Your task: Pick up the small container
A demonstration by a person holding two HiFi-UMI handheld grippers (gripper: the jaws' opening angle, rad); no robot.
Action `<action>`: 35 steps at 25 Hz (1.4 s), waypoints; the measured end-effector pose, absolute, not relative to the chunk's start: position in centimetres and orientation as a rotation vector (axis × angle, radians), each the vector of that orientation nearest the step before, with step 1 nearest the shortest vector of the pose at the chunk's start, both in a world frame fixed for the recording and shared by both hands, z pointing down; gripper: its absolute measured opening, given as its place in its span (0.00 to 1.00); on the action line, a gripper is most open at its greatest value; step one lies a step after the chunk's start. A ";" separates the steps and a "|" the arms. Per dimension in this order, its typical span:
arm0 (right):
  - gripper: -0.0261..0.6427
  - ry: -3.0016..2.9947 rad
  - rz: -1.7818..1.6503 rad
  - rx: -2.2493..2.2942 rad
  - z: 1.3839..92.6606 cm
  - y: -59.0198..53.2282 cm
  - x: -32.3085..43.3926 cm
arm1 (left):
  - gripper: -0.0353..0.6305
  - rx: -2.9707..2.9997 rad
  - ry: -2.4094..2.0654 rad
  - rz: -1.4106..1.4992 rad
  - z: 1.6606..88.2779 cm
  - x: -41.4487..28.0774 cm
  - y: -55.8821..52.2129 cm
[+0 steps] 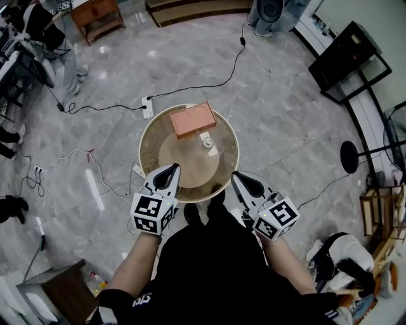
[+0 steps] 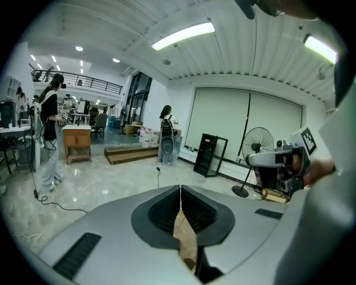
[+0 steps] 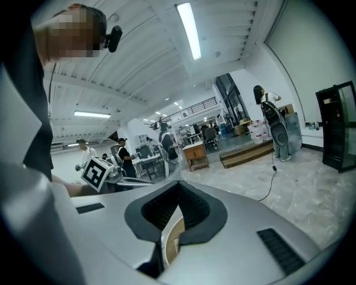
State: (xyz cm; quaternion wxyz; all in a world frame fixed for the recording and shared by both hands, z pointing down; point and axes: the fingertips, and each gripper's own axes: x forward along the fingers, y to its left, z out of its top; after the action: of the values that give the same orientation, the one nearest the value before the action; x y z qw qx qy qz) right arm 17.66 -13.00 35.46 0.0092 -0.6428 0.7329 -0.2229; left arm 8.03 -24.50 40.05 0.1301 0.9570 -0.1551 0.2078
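Observation:
The small container (image 1: 207, 141), a little silvery-white pot, stands near the middle of the round wooden table (image 1: 166, 159). It sits just in front of a terracotta rectangular tray (image 1: 193, 119). My left gripper (image 1: 175, 167) hovers at the table's near left rim and my right gripper (image 1: 235, 175) at its near right rim. Both are well short of the container. In the left gripper view the jaws (image 2: 180, 188) meet in a closed line with nothing between them. The right gripper view shows its jaws (image 3: 178, 185) closed and empty too.
A power strip (image 1: 148, 107) and black cables (image 1: 209, 82) lie on the marble floor beyond the table. At the right are a black shelf (image 1: 347, 60) and a fan stand (image 1: 350, 157). A wooden side table (image 1: 96, 18) and a person (image 1: 60, 47) are at the far left.

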 end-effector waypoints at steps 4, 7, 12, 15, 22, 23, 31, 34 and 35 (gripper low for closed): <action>0.06 2.294 -0.766 -2.000 37.5 -14.3 19.6 | 0.08 2.715 -0.461 0.651 42.5 10.0 -25.5; 0.06 2.307 -0.816 -1.959 38.9 -15.5 20.6 | 0.08 2.714 -0.419 0.700 43.9 11.7 -25.6; 0.06 2.278 -0.858 -1.887 41.4 -17.9 22.1 | 0.08 2.711 -0.349 0.764 46.4 15.2 -26.7; 0.06 2.253 -0.896 -1.859 43.8 -18.7 22.9 | 0.08 2.717 -0.316 0.817 48.4 16.8 -27.0; 0.06 2.230 -1.043 -1.822 50.3 -19.2 24.0 | 0.08 2.728 -0.226 0.806 53.4 20.5 -27.3; 0.06 2.233 -1.056 -1.820 51.0 -19.2 24.1 | 0.08 2.728 -0.218 0.807 54.4 20.9 -27.3; 0.06 2.264 -1.141 -1.812 58.0 -20.8 25.7 | 0.08 2.731 -0.223 0.830 64.5 24.2 -28.5; 0.06 2.296 -1.169 -1.801 60.7 -22.4 26.6 | 0.08 2.707 -0.231 0.803 67.7 25.2 -29.2; 0.06 2.308 -1.181 -1.794 61.4 -22.8 26.8 | 0.08 2.709 -0.242 0.776 68.3 25.5 -29.5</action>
State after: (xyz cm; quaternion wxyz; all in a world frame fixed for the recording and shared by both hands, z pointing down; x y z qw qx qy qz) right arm 26.77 -22.81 61.42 -0.0056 -0.5690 0.7321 -0.3746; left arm 25.45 -29.53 68.34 0.1562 0.9460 -0.0846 0.2711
